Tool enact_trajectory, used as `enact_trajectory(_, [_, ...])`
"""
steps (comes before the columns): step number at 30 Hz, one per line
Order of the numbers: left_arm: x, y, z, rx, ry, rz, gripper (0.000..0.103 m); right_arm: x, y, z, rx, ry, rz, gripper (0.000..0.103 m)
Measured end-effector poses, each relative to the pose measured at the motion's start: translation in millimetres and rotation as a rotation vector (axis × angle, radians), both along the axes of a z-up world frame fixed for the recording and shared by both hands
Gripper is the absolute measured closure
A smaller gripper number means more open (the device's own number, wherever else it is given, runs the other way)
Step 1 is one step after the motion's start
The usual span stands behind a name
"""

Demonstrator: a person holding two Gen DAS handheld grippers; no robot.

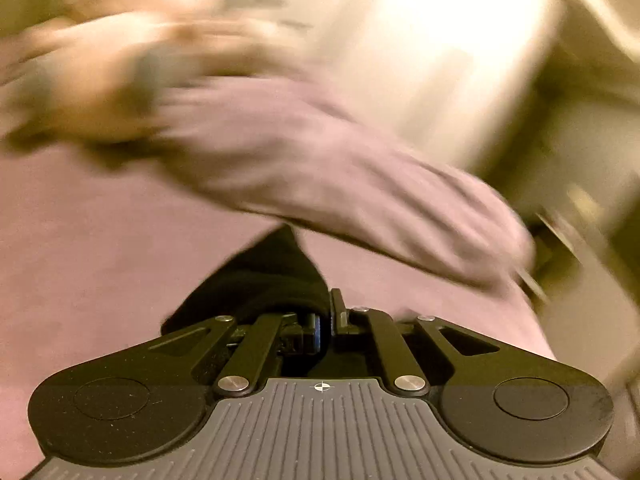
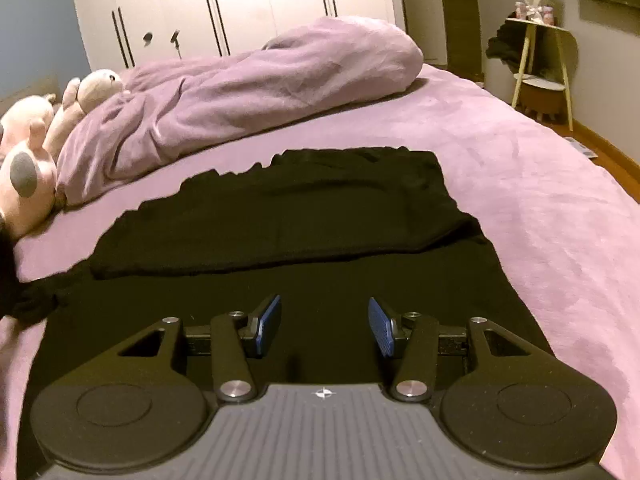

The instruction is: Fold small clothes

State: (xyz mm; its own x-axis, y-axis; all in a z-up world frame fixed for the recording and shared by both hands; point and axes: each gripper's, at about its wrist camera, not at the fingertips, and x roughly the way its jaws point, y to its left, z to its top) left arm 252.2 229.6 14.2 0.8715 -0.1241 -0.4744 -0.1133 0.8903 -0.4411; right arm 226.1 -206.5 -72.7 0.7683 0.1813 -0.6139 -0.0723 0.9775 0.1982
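Left wrist view: heavily blurred. The left gripper (image 1: 325, 322) is pressed together, pinching a fold of the black garment (image 1: 266, 276) above the purple bed (image 1: 80, 248). Right wrist view: the right gripper (image 2: 324, 326) is spread, pads clear of the cloth, with nothing between them. The same black garment (image 2: 280, 216) lies flat on the bed (image 2: 540, 208), its far part doubled over. A rumpled purple duvet (image 2: 240, 92) lies along the bed's far edge; plush toys (image 2: 32, 152) sit at the far left corner.
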Motion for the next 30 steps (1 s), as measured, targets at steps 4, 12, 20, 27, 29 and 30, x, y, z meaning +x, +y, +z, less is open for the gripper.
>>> enact_trajectory(4, [24, -89, -5, 0.062, 0.075, -0.267, 0.037, -8, -10, 5, 0.024, -0.011, -0.007, 0.055])
enact_trajectory(12, [-23, -84, -43, 0.109, 0.213, -0.068, 0.040, -14, -21, 5, 0.041, -0.007, 0.041, 0.055])
enact_trajectory(20, [-63, -23, -69, 0.119, 0.345, 0.198, 0.040, 14, 63, 6, -0.059, -0.061, 0.291, 0.055])
enact_trajectory(27, [-63, -7, -86, 0.125, 0.362, 0.246, 0.041, 36, 164, 3, -0.247, -0.181, 0.496, 0.060])
enact_trajectory(29, [-57, -6, -89, 0.145, 0.365, 0.254, 0.043, 39, 188, -5, -0.343, -0.215, 0.533, 0.064])
enact_trajectory(30, [-55, -6, -90, 0.156, 0.364, 0.253, 0.044, 40, 199, -9, -0.394, -0.232, 0.551, 0.065])
